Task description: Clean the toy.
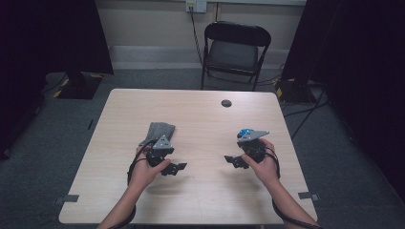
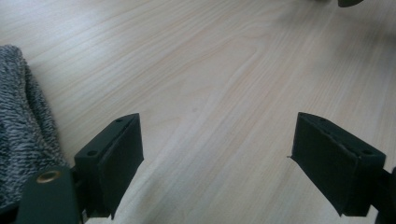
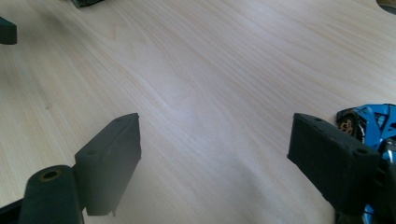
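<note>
Two claws are in use, one in each hand, both low over the worktop [image 1: 200, 191] and turned inward toward each other. The left claw [image 1: 175, 168] stands with its jaws wide apart and bare wood between them in its own view [image 2: 217, 154]; it grips nothing. The right claw [image 1: 235, 161] is likewise spread, again with nothing but wood between the jaws [image 3: 212, 158].

One grey knitted cloth [image 1: 158, 132] lies flat on the worktop just beyond the left hand; in the left gripper view it sits just beside the left-hand jaw, outside the gap [image 2: 23, 135]. One small blue toy car [image 1: 245, 132] rests just beyond the right hand, just beside the right-hand jaw in the right gripper view [image 3: 369, 122], also outside the gap.

Judgement: each item lies within easy reach of its own hand, so either could be picked up next. One dark round cap [image 1: 226, 103] sits at the far edge of the worktop, and one folding chair [image 1: 235, 50] stands behind it.
</note>
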The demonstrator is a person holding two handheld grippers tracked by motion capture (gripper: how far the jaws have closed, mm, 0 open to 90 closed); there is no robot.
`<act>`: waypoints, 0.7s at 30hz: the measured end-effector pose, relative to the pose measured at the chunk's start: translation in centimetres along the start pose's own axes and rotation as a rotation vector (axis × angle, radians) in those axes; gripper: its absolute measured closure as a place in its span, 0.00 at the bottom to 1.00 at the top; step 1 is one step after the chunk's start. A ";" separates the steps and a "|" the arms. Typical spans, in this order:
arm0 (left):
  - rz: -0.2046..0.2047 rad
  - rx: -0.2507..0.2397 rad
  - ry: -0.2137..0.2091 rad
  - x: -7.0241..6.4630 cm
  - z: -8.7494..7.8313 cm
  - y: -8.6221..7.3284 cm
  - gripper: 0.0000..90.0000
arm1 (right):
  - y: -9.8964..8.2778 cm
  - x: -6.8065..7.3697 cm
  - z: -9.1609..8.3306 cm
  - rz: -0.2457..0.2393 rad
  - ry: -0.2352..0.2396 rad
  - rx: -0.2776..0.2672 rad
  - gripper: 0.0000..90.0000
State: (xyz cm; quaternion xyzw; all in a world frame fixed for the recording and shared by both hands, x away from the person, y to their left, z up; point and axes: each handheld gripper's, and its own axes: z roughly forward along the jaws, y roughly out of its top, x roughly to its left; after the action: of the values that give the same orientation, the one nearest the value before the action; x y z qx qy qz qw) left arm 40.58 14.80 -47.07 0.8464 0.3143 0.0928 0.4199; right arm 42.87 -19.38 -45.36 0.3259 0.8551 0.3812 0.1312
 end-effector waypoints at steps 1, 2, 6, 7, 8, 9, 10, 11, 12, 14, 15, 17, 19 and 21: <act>0.003 -0.001 -0.001 -0.1 0.0 0.0 0.18 | 0.0 0.1 0.0 0.000 0.005 0.001 0.18; 0.003 0.003 -0.004 -0.2 0.1 0.0 0.18 | -0.1 0.3 0.1 -0.005 0.010 0.001 0.18; 0.006 0.003 -0.022 -0.6 0.2 -0.1 0.18 | -0.1 0.8 0.3 -0.017 0.020 0.000 0.18; 0.006 0.003 -0.028 -0.8 0.2 -0.1 0.18 | -0.1 0.9 0.4 -0.017 0.025 0.001 0.18; 0.009 0.003 -0.028 -0.9 0.2 -0.1 0.18 | -0.2 1.1 0.5 -0.021 0.030 0.002 0.18; 0.009 -0.001 -0.031 -1.0 0.2 -0.1 0.18 | -0.2 1.2 0.5 -0.021 0.031 0.002 0.18; 0.014 -0.002 -0.031 -1.0 0.2 -0.1 0.18 | -0.2 1.3 0.6 -0.022 0.037 0.003 0.18; 0.018 0.000 -0.030 -1.0 0.2 -0.1 0.18 | -0.3 1.5 0.6 -0.025 0.044 0.003 0.18; 0.020 0.002 -0.029 -1.1 0.2 -0.1 0.18 | -0.3 1.6 0.7 -0.032 0.045 0.006 0.18; 0.013 0.001 -0.037 -1.2 0.2 -0.2 0.18 | -0.4 1.8 0.8 -0.035 0.053 0.009 0.18; 0.015 0.002 -0.037 -1.2 0.3 -0.2 0.18 | -0.5 1.9 0.8 -0.038 0.056 0.010 0.18; 0.014 0.004 -0.034 -1.3 0.3 -0.3 0.18 | -0.6 2.1 0.9 -0.043 0.060 0.016 0.18; 0.019 0.005 -0.038 -1.4 0.3 -0.4 0.18 | -0.7 2.3 1.0 -0.042 0.068 0.013 0.18; 0.028 0.009 -0.042 -1.6 0.4 -0.4 0.18 | -0.7 2.5 1.0 -0.045 0.069 0.014 0.18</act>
State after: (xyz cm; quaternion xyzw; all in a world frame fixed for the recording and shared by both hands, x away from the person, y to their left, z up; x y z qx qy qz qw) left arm 39.30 13.76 -47.46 0.8543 0.2941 0.0791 0.4212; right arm 41.15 -17.54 -46.53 0.2940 0.8689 0.3833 0.1080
